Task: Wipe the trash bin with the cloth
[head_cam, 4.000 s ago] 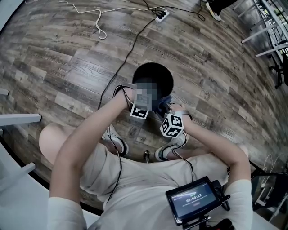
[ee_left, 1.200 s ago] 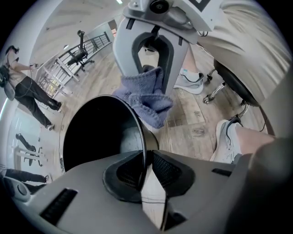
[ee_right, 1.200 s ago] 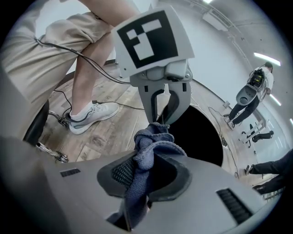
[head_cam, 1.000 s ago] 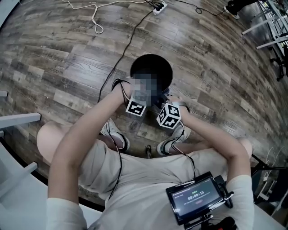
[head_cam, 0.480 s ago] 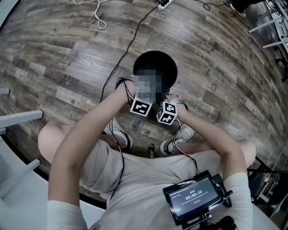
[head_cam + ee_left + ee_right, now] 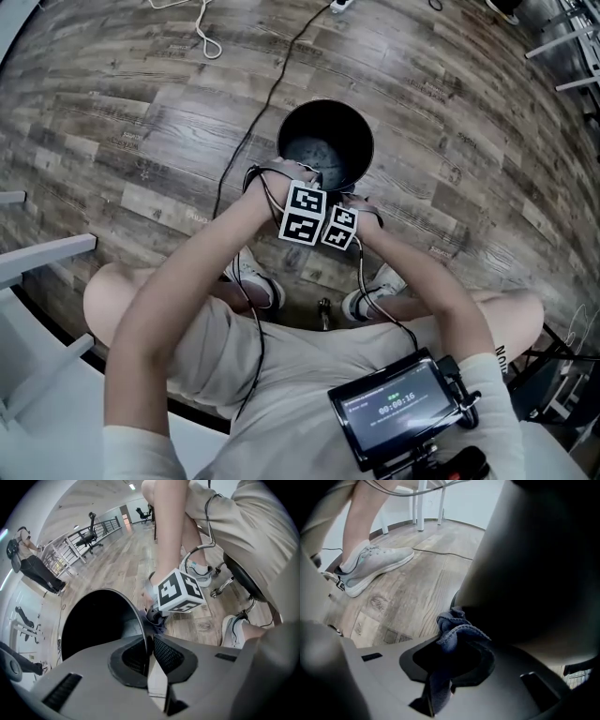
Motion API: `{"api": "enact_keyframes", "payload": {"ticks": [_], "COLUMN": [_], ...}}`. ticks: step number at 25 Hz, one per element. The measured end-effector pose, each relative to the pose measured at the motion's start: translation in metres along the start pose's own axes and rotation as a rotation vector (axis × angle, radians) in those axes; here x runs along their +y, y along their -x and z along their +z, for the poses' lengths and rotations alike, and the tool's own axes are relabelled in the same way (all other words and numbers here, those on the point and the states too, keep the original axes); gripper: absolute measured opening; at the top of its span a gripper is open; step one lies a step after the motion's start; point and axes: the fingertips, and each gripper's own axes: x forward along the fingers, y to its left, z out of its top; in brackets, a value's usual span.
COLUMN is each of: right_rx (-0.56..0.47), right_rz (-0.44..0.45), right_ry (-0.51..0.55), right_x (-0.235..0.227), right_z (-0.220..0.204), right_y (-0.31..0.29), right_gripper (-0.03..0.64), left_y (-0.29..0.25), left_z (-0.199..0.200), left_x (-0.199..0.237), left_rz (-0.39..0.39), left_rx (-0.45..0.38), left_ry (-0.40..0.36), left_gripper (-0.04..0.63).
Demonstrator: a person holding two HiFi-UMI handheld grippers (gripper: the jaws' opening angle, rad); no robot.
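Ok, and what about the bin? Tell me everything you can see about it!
The bin is round, black and smooth, maybe plastic, with an open top and a greyish bottom inside. It stands upright on the wooden floor by the person's feet. The left gripper has just been closing its jaws, and the bin's thin rim is pinched between them. The right gripper holds a blue cloth that looks pressed against its outside wall.

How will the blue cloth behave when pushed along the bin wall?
Probably floppy: the cloth bunches in loose folds above the right claw. Likely light, since a small pinch holds it. Against the trash bin wall it may crumple rather than slide flat.
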Motion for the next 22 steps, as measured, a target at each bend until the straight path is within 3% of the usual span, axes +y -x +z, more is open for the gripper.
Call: {"api": "enact_keyframes", "payload": {"ticks": [5,11,15,18,22], "right_rx": [0.061,0.045,-0.015,-0.068,-0.127], "right_rz": [-0.017,-0.009,-0.001,0.045,0.059], "right_ry": [0.104,0.156,0.116,-0.005,-0.013], "right_x": [0.000,0.001,0.009,0.020,0.028], "right_z": [-0.017,-0.014,-0.001,0.007,0.019], "right_y": [-0.026,-0.011,0.024,0.058,0.108], "right_gripper": [0.077,0.077,0.077,0.077,0.077], "left_y": [-0.001,-0.002,0.006,0.010,0.010], "left_z": [0.002,0.006,0.010,0.000,-0.027], "left_x": [0.004,0.008,0.003,-0.004,0.008], "left_rz": [0.015,0.063,-0.016,-0.055,0.027], "left_rx": [0.009,0.014,-0.080,-0.060,0.058], "left_ry": [0.046,0.089,0.155,0.100,-0.009], "left_gripper": [0.043,0.051,0.072,0.184,0.186]}}
